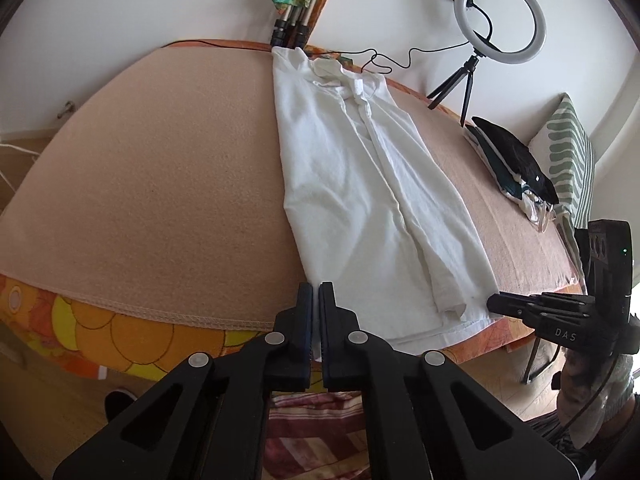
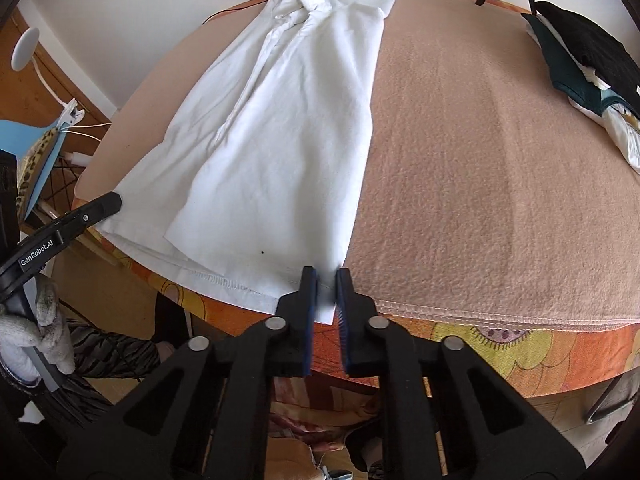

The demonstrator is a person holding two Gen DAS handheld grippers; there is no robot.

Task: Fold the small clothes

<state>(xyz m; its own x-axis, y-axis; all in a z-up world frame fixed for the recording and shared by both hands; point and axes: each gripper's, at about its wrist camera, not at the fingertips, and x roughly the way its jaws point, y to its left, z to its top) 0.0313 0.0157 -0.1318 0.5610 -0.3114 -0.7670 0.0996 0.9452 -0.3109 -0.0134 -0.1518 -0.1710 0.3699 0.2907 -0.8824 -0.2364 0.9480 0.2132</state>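
Left wrist view has my left gripper point(image 1: 319, 292) pressed together on the near left corner of the white shirt point(image 1: 360, 184), a sliver of hem showing between the pads, and right wrist view has my right gripper point(image 2: 326, 280) pinching the near right corner of that same hem. The shirt lies lengthwise on the peach blanket point(image 1: 152, 168), its sides folded in to a narrow strip, collar at the far edge by the wall and hem at the near edge in front of me. My worry is the bite: each grip sits on the very corner of a stack of layers, and I judge I may have caught only the top ones, so when I lift, the folded-in panels underneath could drop open. If one hand rises faster than the other, the strip would skew and the fold would land crooked. Carrying the hem toward the collar takes it near the tripod legs point(image 1: 290, 36) standing at the shirt's far end, and the ring light point(image 1: 500, 20) with its trailing cable point(image 1: 384, 62) is close beside; a sweep too far could snag them. The pile of dark clothes point(image 1: 512, 160) on the right is well apart.
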